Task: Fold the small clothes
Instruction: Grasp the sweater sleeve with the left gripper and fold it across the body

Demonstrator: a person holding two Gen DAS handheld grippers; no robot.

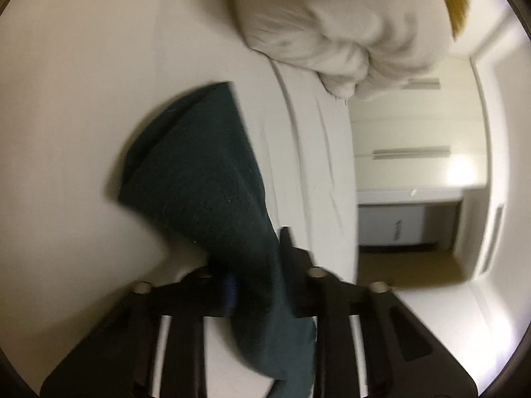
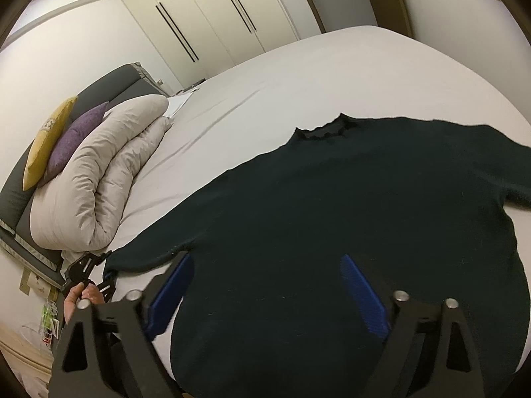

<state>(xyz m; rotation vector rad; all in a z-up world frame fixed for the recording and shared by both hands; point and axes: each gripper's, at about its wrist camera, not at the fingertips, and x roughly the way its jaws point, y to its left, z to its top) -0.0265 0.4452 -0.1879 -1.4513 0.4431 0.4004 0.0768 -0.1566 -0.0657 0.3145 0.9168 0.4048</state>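
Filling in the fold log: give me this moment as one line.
left hand-held gripper: shut on sweater sleeve | right hand-held gripper: open over sweater hem | sweater flat on bed

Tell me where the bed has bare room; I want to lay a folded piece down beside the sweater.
The widest bare sheet lies beyond the sweater's collar, toward the wardrobe. A narrower strip runs between the sweater's sleeve and the rolled duvet. It is crowded by the cushions and at the sleeve end, which the left claw has gripped.

Left wrist view sits close over the sweater point(image 1: 205, 179) sleeve, angled down. Right wrist view overlooks the sweater body from the bed point(image 2: 298, 76) edge. Both share the duvet point(image 1: 332, 33).
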